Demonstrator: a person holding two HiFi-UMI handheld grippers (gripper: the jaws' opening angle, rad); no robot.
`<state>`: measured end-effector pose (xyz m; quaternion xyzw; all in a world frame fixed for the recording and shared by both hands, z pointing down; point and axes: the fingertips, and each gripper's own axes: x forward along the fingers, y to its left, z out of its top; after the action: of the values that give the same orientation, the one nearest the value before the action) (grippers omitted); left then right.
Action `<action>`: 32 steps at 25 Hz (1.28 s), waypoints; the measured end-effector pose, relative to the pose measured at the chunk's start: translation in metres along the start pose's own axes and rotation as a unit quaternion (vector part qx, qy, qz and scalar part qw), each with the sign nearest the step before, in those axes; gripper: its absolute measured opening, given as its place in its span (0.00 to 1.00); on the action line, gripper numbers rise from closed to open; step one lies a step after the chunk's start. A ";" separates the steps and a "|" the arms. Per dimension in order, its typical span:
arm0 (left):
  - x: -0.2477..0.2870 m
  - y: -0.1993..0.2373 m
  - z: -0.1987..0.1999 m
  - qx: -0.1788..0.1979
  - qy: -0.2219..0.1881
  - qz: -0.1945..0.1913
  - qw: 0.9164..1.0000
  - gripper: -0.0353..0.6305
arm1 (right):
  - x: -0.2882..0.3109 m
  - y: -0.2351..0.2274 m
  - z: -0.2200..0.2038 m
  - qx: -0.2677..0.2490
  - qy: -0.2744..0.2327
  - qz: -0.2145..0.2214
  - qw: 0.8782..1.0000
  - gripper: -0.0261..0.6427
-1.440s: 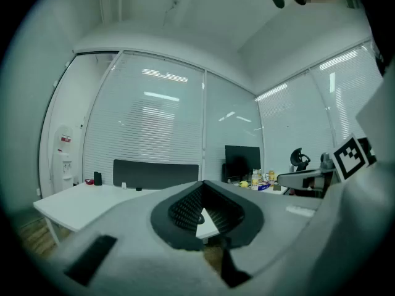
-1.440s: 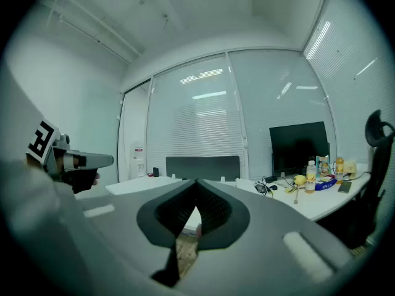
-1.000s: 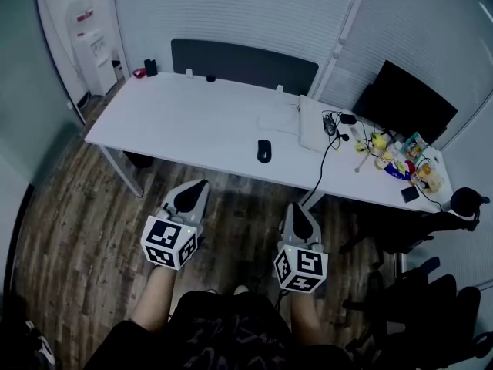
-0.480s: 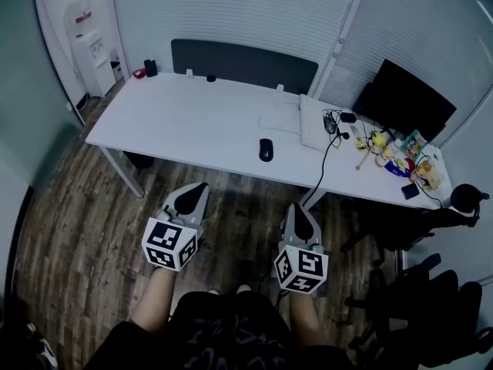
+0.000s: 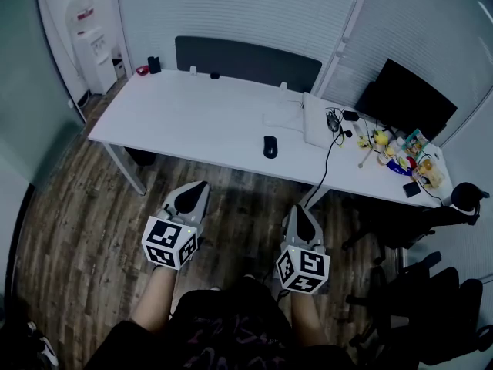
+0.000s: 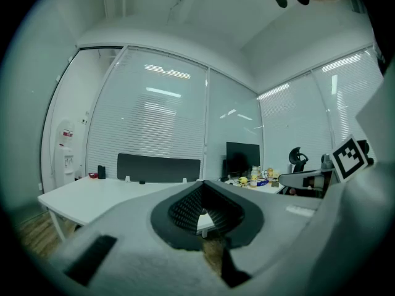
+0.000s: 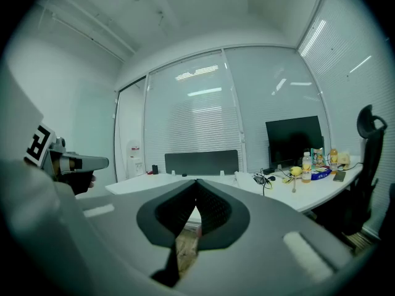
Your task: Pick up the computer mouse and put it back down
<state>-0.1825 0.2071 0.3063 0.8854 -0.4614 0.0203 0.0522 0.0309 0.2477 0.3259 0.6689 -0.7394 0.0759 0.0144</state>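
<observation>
Black oval computer mouse [image 5: 269, 146] lies on the white desk [image 5: 185, 122] at twelve o'clock; grey left gripper [image 5: 194, 191] and grey right gripper [image 5: 299, 213], well short, seem clenched empty.

L hand-held gripper [image 5: 194, 186] & R hand-held gripper [image 5: 299, 210]: jaws together, level, abreast

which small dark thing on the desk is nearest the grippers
The computer mouse, alone near the desk's front edge, ahead of the right gripper; the black box and the small knob sit along the far edge.
</observation>
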 end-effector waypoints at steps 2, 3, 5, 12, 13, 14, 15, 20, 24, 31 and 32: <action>0.000 0.000 -0.001 -0.003 0.000 -0.002 1.000 0.06 | -0.001 -0.001 -0.001 -0.001 0.001 -0.003 1.000 0.06; 0.001 0.000 -0.001 -0.004 0.000 -0.004 1.000 0.06 | -0.002 -0.002 -0.001 -0.001 0.002 -0.005 1.000 0.06; 0.005 -0.002 -0.003 -0.005 0.001 -0.008 1.000 0.06 | -0.002 -0.005 -0.003 -0.002 0.005 -0.010 1.000 0.06; 0.021 -0.006 -0.005 0.000 0.002 -0.019 1.000 0.06 | 0.005 -0.020 -0.004 0.000 0.003 -0.023 1.000 0.06; 0.024 -0.006 -0.003 0.001 0.001 -0.019 1.000 0.06 | 0.008 -0.022 -0.002 0.000 0.002 -0.023 1.000 0.06; 0.027 -0.005 -0.002 0.001 0.001 -0.020 1.000 0.06 | 0.010 -0.023 -0.001 0.001 0.001 -0.023 1.000 0.06; 0.031 -0.004 -0.001 0.002 0.001 -0.020 1.000 0.06 | 0.013 -0.024 0.001 0.002 0.001 -0.022 1.000 0.06; 0.046 0.000 -0.003 0.004 0.009 -0.022 1.000 0.06 | 0.029 -0.028 -0.001 0.005 0.006 -0.017 1.000 0.06; 0.060 0.003 -0.006 0.006 0.015 -0.022 1.000 0.06 | 0.042 -0.033 -0.005 0.009 0.013 -0.014 1.000 0.06; 0.089 0.014 -0.009 0.005 0.024 -0.012 1.000 0.06 | 0.074 -0.044 -0.007 0.007 0.021 -0.006 1.000 0.06; 0.095 0.015 -0.009 0.005 0.025 -0.011 1.000 0.06 | 0.079 -0.046 -0.007 0.009 0.023 -0.005 1.000 0.06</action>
<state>-0.1404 0.1226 0.3247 0.8901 -0.4496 0.0445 0.0598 0.0679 0.1660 0.3473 0.6708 -0.7347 0.0978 0.0257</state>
